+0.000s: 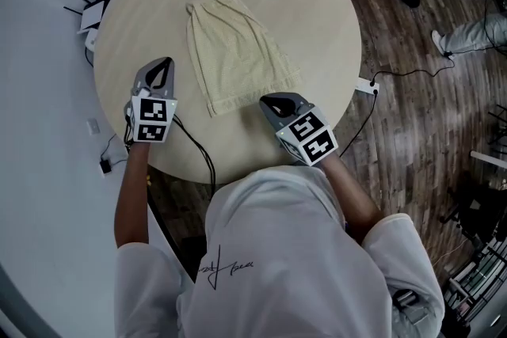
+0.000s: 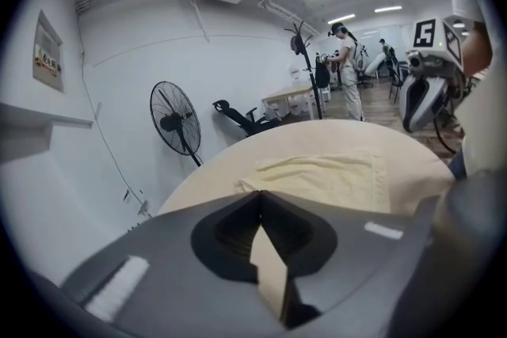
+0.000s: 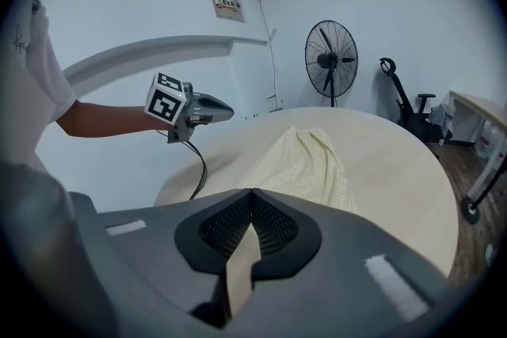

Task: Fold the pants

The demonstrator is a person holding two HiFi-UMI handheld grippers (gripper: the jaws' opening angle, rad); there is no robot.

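In the head view, a round counter (image 1: 317, 28) is seen from above. The pale yellow pants (image 1: 234, 51) are laid flat near its middle, folded into one long piece. The left hand-held gripper (image 1: 163, 64) is held over the counter to the left of the pants, clearly apart from them. The right hand-held gripper (image 1: 266, 101) is held just beside their near right corner.

In the left gripper view, the jaws are seen pressed together and nothing is held between them. The pants are seen beyond them on the counter. A standing fan (image 2: 176, 123) is seen by the white wall.

In the right gripper view, the jaws are likewise closed and empty, and the pants are lying ahead of them.
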